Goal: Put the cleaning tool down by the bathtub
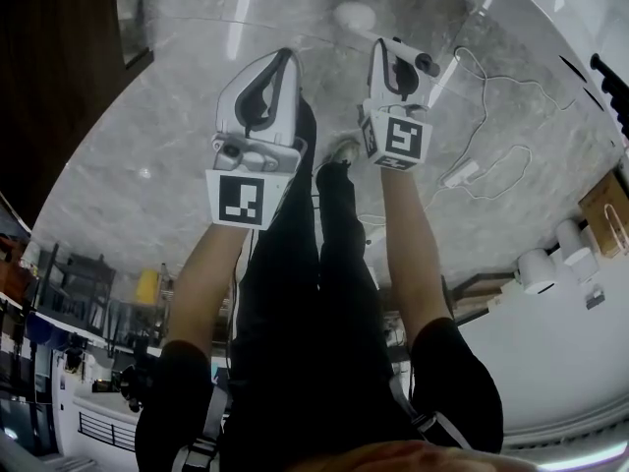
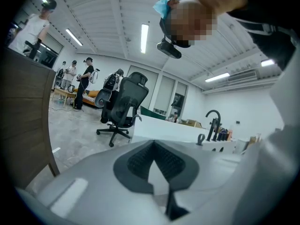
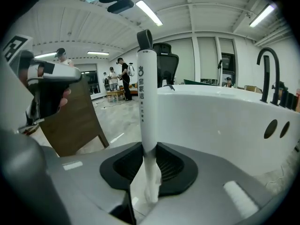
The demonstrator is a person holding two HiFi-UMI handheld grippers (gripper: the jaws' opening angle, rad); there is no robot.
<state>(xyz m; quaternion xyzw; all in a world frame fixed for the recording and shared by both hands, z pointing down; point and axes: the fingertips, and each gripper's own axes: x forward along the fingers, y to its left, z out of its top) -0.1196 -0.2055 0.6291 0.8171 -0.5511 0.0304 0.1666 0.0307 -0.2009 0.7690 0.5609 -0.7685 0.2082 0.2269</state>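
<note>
Gripping the cleaning tool [image 3: 147,97] by the lower part of its white handle, the right gripper [image 3: 149,146] has its dark pads pressed on both sides of it. The handle rises toward twelve o'clock from the jaws and ends in a black tip. The white bathtub [image 3: 220,121] fills the right gripper view from one to four o'clock of the tool, its wall near the handle, with a black faucet [image 3: 269,71] on its rim. A brown wooden panel [image 3: 75,121] leans at nine o'clock. The left gripper [image 2: 152,144] is closed tip to tip with nothing between its jaws. From the head view, both grippers hang over a grey marble floor [image 1: 147,146], the left one at nine o'clock of the right.
</note>
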